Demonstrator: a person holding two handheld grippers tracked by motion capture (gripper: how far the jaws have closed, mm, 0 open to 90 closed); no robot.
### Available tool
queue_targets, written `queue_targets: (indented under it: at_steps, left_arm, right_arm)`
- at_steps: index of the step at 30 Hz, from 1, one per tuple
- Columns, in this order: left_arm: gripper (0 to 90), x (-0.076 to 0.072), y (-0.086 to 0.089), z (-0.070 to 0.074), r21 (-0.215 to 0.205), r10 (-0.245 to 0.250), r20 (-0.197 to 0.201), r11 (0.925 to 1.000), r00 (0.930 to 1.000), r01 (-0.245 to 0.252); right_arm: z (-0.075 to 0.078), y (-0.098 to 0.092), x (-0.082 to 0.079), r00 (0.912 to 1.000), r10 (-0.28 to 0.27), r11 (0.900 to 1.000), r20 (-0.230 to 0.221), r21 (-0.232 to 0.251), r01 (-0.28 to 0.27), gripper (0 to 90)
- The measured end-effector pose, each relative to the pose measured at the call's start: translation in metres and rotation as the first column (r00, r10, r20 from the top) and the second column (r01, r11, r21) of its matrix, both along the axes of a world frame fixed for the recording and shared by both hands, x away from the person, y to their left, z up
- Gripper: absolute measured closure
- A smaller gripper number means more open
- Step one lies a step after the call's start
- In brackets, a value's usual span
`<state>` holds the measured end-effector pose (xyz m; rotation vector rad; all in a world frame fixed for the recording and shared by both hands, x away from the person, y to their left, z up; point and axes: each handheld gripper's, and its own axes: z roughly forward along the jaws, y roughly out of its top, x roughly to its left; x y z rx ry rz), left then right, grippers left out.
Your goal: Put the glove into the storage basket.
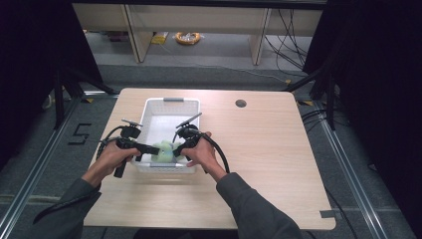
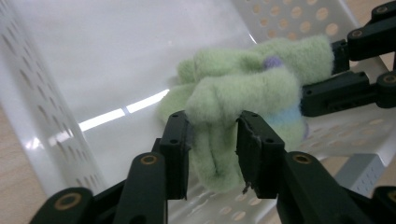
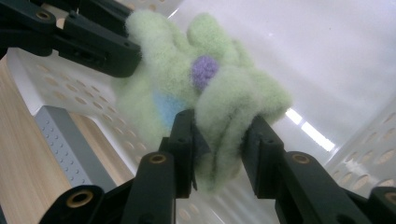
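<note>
A pale green fuzzy sock [image 1: 164, 149] with purple and light blue patches is held over the near end of a white perforated basket [image 1: 171, 107]. My left gripper [image 1: 148, 149] is shut on one end of the sock [image 2: 233, 107], its fingers [image 2: 175, 140] pinching the fleece. My right gripper [image 1: 178, 148] is shut on the other end of the sock [image 3: 205, 88], a fold squeezed between its fingers [image 3: 184, 140]. The two grippers face each other across the sock. The far part of the basket floor is bare.
The basket stands on a light wooden table [image 1: 259, 149] with a round cable hole [image 1: 241, 103] at the back right. Wide free tabletop lies to the right of the basket. Black curtains and floor rails flank the table.
</note>
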<state>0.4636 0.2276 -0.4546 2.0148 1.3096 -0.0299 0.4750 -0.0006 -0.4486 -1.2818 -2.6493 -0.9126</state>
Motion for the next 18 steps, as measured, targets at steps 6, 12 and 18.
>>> queue_targets:
  at_steps: [6, 12, 18]
  left_arm:
    - [56.7, 0.000, 0.000, 0.005, -0.023, 0.032, 0.023, 0.9992, 0.9992, -0.032]
    - [53.0, -0.005, -0.004, 0.011, -0.017, 0.028, 0.046, 0.9995, 0.9985, -0.027]
    - [48.8, -0.009, -0.011, 0.015, -0.039, 0.019, 0.059, 0.9991, 0.9981, -0.017]
  right_arm:
    - [-0.001, 0.000, 0.001, 0.9992, 0.010, 0.999, 0.040, -0.035, -0.008, 58.8]
    - [0.007, -0.001, 0.000, 0.9970, 0.004, 0.996, 0.077, -0.092, 0.003, 44.8]
    - [0.020, -0.006, -0.001, 0.9937, 0.009, 0.999, 0.112, -0.035, -0.005, 44.2]
